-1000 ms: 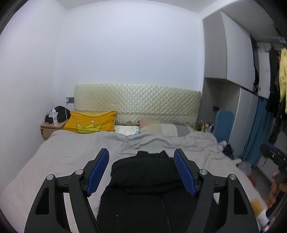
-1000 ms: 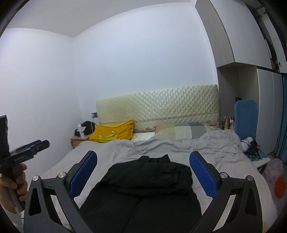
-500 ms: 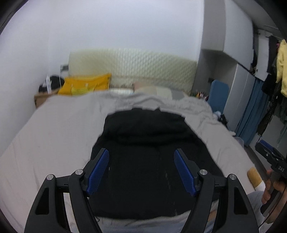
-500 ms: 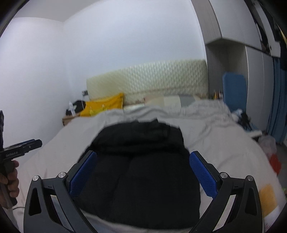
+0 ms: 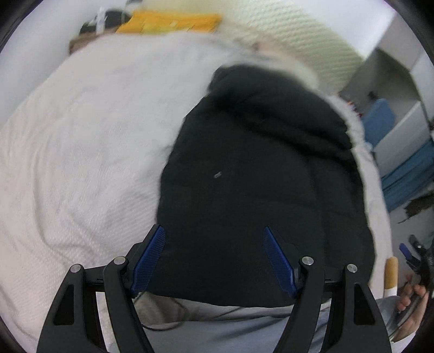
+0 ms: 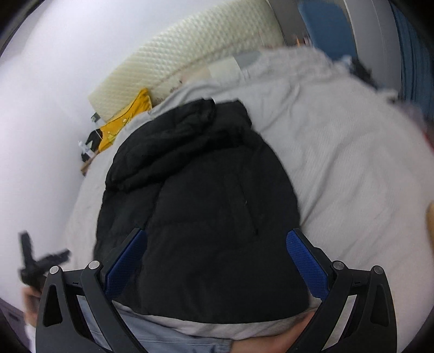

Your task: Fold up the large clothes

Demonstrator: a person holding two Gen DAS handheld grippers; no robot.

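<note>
A black puffer jacket [image 5: 260, 173] lies flat on the pale grey bed cover [image 5: 81, 152], hood toward the headboard; it also shows in the right wrist view [image 6: 200, 206]. My left gripper [image 5: 214, 239] is open and empty, hovering over the jacket's near left hem. My right gripper [image 6: 217, 244] is open and empty, hovering over the jacket's near hem, its fingers [image 6: 303, 258] spanning most of the width. Both views are blurred.
A yellow pillow [image 5: 168, 21] and a quilted cream headboard [image 6: 195, 54] lie at the bed's far end. Blue curtains and white cabinets [image 5: 401, 152] stand to the right. The near bed edge [image 6: 217, 331] runs under both grippers.
Both grippers have tilted down from facing the headboard and moved toward the jacket's near hem. The left has swung left, the right has swung right. Jaws stayed open.
</note>
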